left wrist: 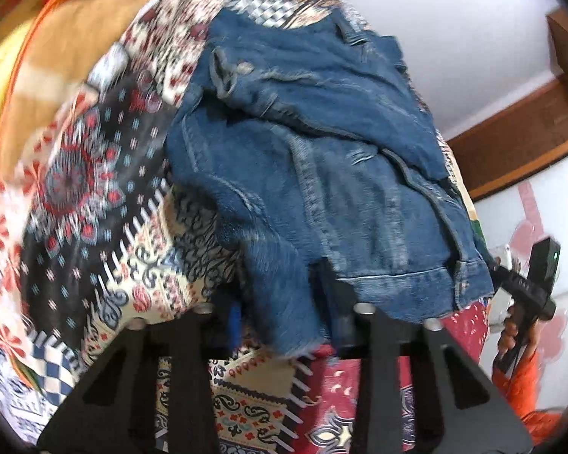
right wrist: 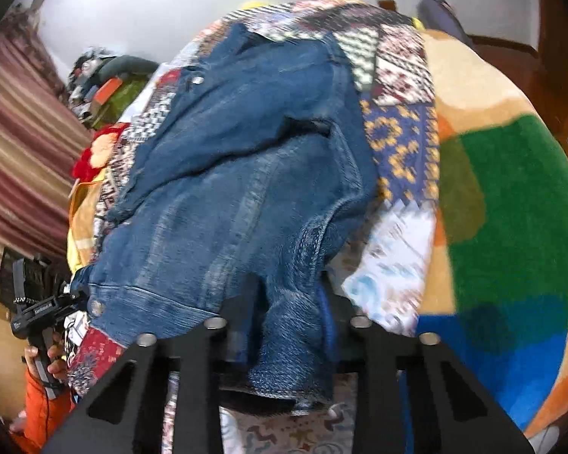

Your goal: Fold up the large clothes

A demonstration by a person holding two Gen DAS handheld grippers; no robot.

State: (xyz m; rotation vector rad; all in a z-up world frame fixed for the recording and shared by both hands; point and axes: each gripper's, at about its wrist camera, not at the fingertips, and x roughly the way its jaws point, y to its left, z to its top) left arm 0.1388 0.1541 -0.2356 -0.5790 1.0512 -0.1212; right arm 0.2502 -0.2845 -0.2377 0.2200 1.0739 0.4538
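Denim jacket [left wrist: 306,174] on patchwork bedspread [left wrist: 106,189] by white wall [left wrist: 454,19], both jaws clamped on it.

A blue denim jacket [left wrist: 314,174] lies crumpled and partly folded over itself on a patchwork bedspread, its frayed sleeve cuffs and buttoned waistband nearest the cameras.
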